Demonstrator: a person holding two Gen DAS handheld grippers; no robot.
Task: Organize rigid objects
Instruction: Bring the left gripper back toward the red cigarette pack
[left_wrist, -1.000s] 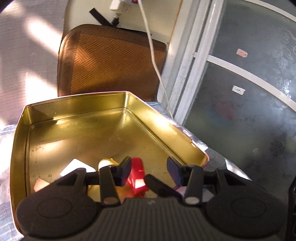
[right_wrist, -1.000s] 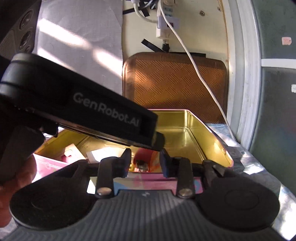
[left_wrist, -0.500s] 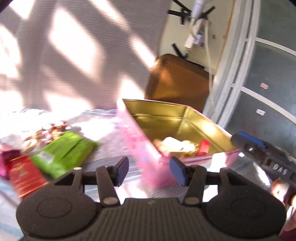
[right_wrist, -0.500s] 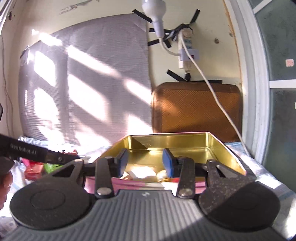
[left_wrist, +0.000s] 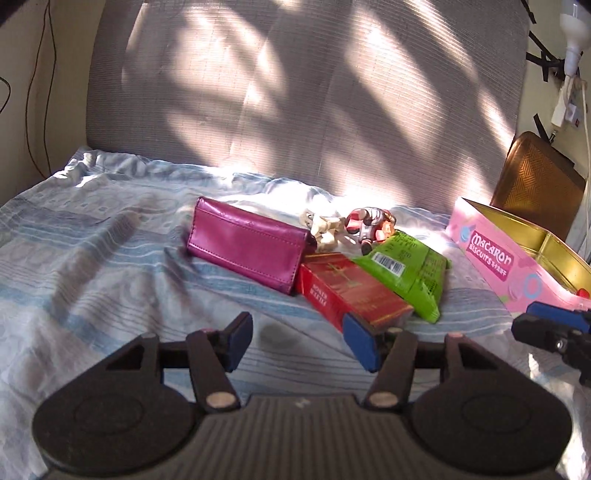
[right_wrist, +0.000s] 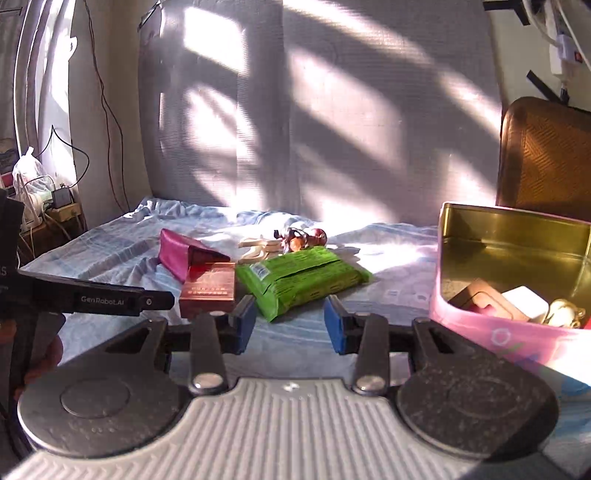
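Both hand-held grippers empty; left opening, right parted.

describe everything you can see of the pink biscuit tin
The pink biscuit tin is an open, lidless box that looks like metal, pink outside with "Macaron Biscuits" printed on one long wall, shiny gold inside. It sits upright on the blue patterned bedsheet, at the right of the clutter and apart from the green packet. Inside lie a few small items: a brown-and-pink box, a white block and a gold piece. Neither tool touches it.
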